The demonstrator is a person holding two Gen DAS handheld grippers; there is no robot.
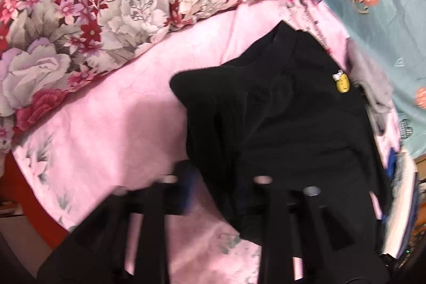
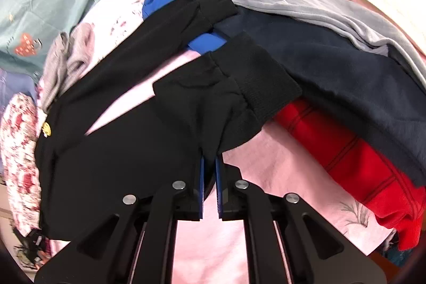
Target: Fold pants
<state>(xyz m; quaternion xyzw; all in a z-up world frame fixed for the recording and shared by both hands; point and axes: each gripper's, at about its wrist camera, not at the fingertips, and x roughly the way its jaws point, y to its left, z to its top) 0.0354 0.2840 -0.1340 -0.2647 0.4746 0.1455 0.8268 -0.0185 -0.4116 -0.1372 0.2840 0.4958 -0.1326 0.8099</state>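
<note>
The black soft-knit pants [image 2: 127, 151], ribbed at the cuffs, are clamped in the right gripper [image 2: 209, 188] jaws over the pink bedsheet [image 2: 279, 164]. The state of the left gripper [image 1: 221, 185] jaws cannot be told through blur.

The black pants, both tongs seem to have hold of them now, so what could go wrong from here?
1. The right tongs pinch only a thin fold of the black pants near a cuff; it could slip out.
2. The cuffs lie against the pile of clothes, on a red garment and a navy one; a pull may drag those along.
3. The left tongs are blurred and half hidden; their grip is unclear.
</note>
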